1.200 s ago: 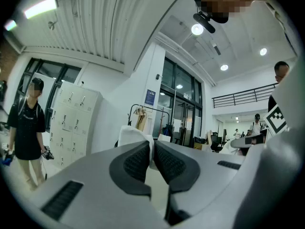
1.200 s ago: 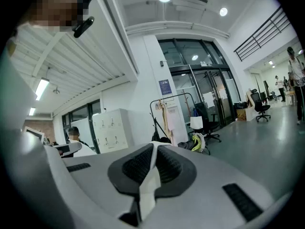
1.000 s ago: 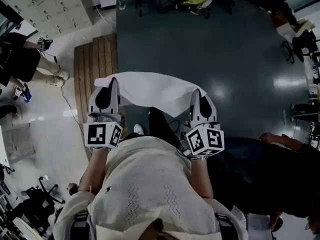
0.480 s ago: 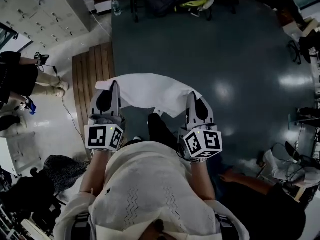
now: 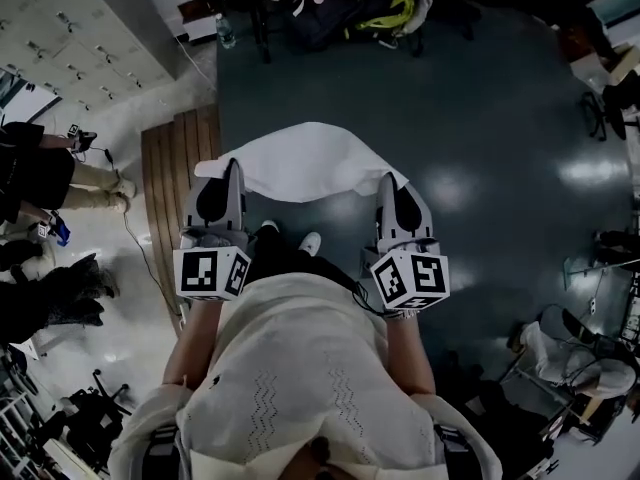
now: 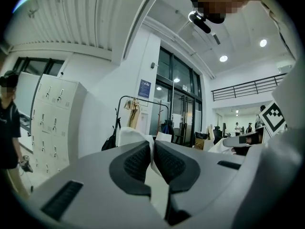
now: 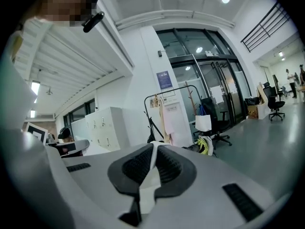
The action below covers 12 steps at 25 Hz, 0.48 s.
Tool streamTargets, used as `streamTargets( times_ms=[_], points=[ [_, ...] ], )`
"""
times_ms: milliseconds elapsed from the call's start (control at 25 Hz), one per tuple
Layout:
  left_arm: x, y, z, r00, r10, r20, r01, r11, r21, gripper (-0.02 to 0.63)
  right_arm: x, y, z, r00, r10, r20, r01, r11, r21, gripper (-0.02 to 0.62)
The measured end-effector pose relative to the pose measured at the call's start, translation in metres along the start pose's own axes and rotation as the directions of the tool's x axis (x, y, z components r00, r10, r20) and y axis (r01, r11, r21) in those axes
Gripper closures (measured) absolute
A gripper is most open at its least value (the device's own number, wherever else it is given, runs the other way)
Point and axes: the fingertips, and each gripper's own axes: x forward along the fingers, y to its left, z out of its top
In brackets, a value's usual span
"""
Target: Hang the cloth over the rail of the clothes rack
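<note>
- Reaching forward side by side, left gripper [image 5: 231,168] and right gripper [image 5: 388,180] point roughly level.
- Each one's jaws pinch the cloth [image 5: 310,160] stretched between them.

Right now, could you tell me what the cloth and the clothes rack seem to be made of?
Cloth: soft white fabric, matte; it sags and creases. Clothes rack: probably dark painted metal tubing, judging by its thin bent rail; too distant to confirm.
</note>
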Motion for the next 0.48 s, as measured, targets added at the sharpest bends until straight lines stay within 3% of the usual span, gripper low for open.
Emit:
streamTargets(
  times_ms=[200, 480],
  points=[
    [0.065, 0.014, -0.001, 1.000, -0.015, -0.017, 0.015, 1.000, 0.008, 0.578, 0.060, -0.021, -0.001, 0.999, -0.012, -0.044, 0.013, 1.000, 0.022, 0.572],
    [0.194, 0.042, 0.008, 0.997, -0.071, -0.041, 0.071, 0.997, 0.001, 0.578, 0.166, -0.057, 0.028, 0.996, -0.071, -0.056, 0.072, 0.997, 0.016, 0.572]
  ],
)
